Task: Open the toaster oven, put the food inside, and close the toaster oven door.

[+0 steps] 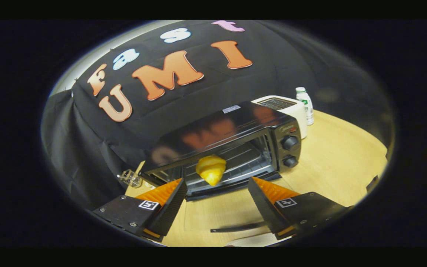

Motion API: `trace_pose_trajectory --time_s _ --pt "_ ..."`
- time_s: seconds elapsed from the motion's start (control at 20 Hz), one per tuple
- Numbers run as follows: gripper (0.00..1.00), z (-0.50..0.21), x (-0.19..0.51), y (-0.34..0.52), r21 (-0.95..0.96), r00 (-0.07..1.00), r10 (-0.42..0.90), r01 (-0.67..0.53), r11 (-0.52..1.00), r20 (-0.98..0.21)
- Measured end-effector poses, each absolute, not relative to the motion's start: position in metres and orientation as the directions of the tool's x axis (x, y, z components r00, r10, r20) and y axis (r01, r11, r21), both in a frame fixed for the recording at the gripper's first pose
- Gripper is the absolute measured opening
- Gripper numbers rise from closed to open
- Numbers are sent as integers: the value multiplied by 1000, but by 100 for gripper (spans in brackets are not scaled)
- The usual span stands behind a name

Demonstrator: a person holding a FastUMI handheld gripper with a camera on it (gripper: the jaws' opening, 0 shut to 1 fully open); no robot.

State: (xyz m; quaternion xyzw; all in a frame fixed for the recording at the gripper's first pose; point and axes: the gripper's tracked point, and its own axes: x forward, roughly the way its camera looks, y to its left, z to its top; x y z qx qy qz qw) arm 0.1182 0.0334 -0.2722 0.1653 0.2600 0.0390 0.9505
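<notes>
A black toaster oven (232, 129) stands on the wooden table (339, 155) with its door swung down flat. The glass door (221, 213) lies between my fingers, its dark handle (237, 227) nearest to me. A golden croissant (211, 168) sits at the mouth of the oven, over the front of the wire rack (247, 163); I cannot tell whether it rests fully on it. My gripper (217, 181) is open just in front of the croissant, fingers spread wide to either side and not touching it.
Two black knobs (290, 151) are on the oven's right panel. Behind the oven stand a white toaster (287, 105) and a white bottle with a green cap (305, 105). A small clear glass object (130, 178) sits left of the oven.
</notes>
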Motion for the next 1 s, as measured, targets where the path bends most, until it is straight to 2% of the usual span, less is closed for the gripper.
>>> trace_pose_trajectory --time_s 0.45,1.0 --pt "99 -319 33 23 125 819 76 -6 992 -569" --pt "99 -394 9 22 -52 714 -4 -45 998 -700"
